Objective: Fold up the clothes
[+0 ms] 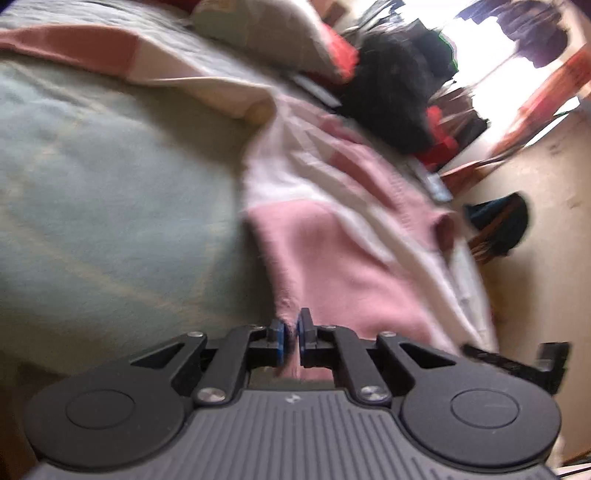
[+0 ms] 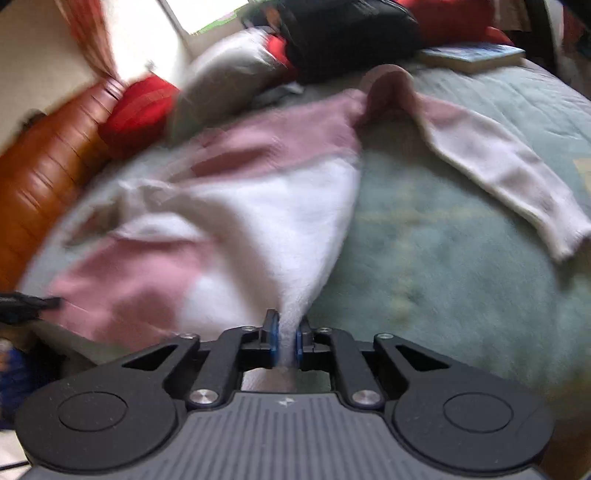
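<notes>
I had both grippers on the fuzzy pink-and-white knitted sweater (image 2: 221,206), which lay across the pale green quilted bedspread (image 2: 436,258). My left gripper (image 1: 291,338) had its jaws pressed together on a pink edge of the knit, a thin tuft showing between the blue pads. My right gripper (image 2: 286,341) was pinching a bunched fold of the white band, the cloth drawn up taut into the jaws. Both views were smeared, so I judged the rig was moving and the cloth was under pull.

One long white-and-pink sleeve (image 2: 498,166) trailed out flat on the bedspread, well apart from the body of the sweater. Beyond it sat a red cushion (image 2: 140,107), a grey pillow (image 2: 229,85) and a heap of black fabric (image 2: 351,33), all near the far edge of the sweater.

To do this fold well, I reckoned I had to keep both grips level and move them together, so the held edge stayed straight and did not twist. The knit looked soft and stretchy; a hard tug would distort it. I also needed to mind the loose sleeve and keep the sweater clear of the pillows.
</notes>
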Available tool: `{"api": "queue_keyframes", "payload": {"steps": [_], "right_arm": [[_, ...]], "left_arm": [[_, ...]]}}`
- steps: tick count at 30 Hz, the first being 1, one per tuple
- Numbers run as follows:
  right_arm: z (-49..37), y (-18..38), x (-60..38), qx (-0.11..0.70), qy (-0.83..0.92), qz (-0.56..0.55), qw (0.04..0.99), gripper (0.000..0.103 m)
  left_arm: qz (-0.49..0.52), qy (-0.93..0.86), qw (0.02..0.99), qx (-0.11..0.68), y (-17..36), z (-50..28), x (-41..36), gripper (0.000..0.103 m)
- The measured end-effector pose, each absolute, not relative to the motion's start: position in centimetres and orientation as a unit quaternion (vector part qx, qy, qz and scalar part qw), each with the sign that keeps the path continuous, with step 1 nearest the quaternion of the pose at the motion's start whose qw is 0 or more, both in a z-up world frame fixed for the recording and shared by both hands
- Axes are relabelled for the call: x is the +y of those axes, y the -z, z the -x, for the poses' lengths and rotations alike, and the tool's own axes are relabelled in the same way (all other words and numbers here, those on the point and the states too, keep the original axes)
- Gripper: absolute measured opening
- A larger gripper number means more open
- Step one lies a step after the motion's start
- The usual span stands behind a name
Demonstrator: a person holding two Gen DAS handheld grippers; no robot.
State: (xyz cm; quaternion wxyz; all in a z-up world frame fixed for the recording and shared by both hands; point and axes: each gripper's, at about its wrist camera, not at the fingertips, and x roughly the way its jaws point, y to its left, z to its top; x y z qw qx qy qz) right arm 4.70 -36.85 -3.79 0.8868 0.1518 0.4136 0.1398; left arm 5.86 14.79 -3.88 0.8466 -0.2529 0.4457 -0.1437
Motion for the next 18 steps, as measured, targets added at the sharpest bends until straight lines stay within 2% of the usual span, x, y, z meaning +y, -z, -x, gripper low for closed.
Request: {"api": "queue_keyframes", "payload": {"steps": [4,6,8,10,13,18], "right_arm": [[-4.5,2.8,-37.4,0.409,-0.116,-0.124,0.897,0.022],[-4.5,2.3,-37.7,0.407,-0.104,-0.11,0.901,0.027],[-5.1,1.5,-37.5,0.398,-0.103,-0.1,0.906,0.036],[-6.3,0.9,-37.1,0.388,-0.114,-0.095,0.91,0.039],[-8.5,0.5,-36.6,0.378,-0.133,-0.099,0.911,0.054],[-13.0,2.1,-38.8,0.397,-0.132,-0.17,0.892,0.056]], "left_arm": [[0.206,0.115,0.871,0.431,1.3,-5.8,15.9,0.023],[0.183,0.116,0.886,0.409,-0.5,-6.6,15.9,0.041],[0.159,0.127,0.897,0.392,-1.7,-8.2,15.2,0.049],[0.131,0.138,0.906,0.379,-2.1,-10.5,14.4,0.052],[0.109,0.142,0.906,0.385,-1.2,-14.9,13.3,0.053],[0.084,0.128,0.898,0.412,2.2,-20.6,13.1,0.054]]}}
